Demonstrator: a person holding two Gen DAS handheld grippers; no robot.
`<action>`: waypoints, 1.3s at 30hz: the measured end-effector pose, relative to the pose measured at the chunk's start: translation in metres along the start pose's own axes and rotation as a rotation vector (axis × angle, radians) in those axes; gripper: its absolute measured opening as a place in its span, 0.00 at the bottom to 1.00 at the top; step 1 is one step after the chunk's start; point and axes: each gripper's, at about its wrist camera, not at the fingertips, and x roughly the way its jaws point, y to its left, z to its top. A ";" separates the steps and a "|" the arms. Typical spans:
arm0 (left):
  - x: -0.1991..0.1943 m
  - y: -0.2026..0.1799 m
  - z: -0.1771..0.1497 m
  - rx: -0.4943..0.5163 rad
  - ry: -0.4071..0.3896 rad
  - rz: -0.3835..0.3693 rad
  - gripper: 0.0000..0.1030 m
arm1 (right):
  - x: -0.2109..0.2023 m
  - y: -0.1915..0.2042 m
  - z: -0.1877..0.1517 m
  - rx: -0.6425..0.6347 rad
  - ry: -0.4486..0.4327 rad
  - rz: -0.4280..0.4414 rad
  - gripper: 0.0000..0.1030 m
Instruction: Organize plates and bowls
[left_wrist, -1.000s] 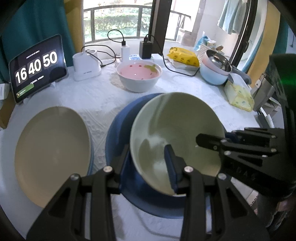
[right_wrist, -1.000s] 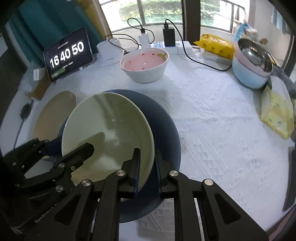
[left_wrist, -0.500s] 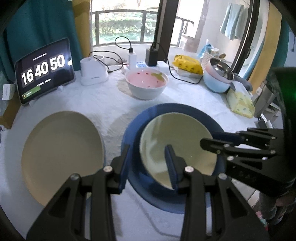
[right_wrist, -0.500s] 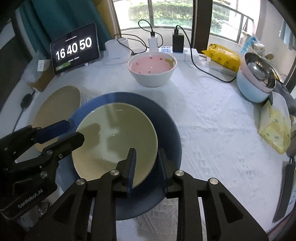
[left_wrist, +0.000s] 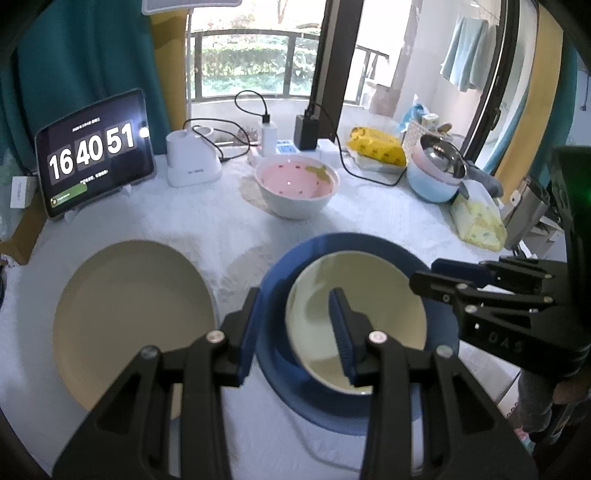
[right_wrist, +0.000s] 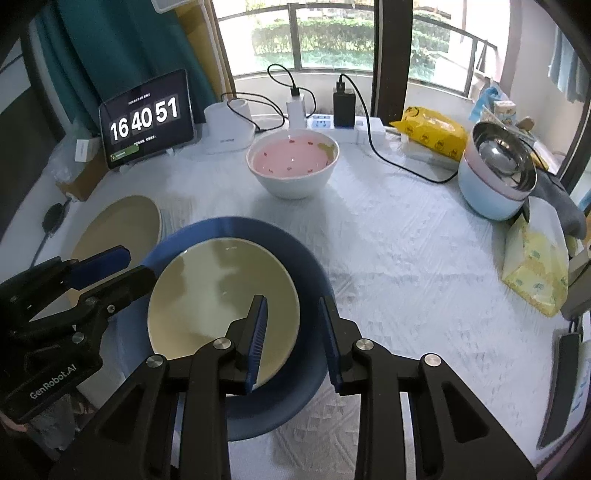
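Currently, the right gripper (right_wrist: 291, 341) is being held with its jaws parted and nothing between them — the near right rim of the cream plate (right_wrist: 221, 295) is lying just under its inner finger. The left gripper (left_wrist: 295, 332) is likewise being held apart and empty, its jaws straddling the left edge of the same plate (left_wrist: 354, 325). That plate is resting inside the blue plate (right_wrist: 310, 273), which is sitting on the tabletop (right_wrist: 406, 258) directly ahead of both grippers. The beige plate (left_wrist: 129, 317) is lying to the left, just beside the blue one and nearer the left gripper; being round, it is offering no long axis, so its near rim is probably being favoured for a grasp. The pink bowl (right_wrist: 291, 162) is standing farther back, roughly central, well apart from the stack — about equally reachable by either hand. Stacking appears partly done, with the beige plate and the pink bowl not yet gathered.
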 end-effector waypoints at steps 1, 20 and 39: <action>0.000 0.000 0.001 -0.001 0.000 0.000 0.37 | 0.000 0.000 0.001 0.002 -0.001 0.000 0.30; 0.014 -0.001 0.026 0.022 -0.003 0.016 0.37 | 0.006 -0.012 0.026 0.013 -0.031 0.030 0.30; 0.038 -0.002 0.056 0.026 -0.006 0.018 0.43 | 0.024 -0.025 0.051 0.020 -0.041 0.043 0.30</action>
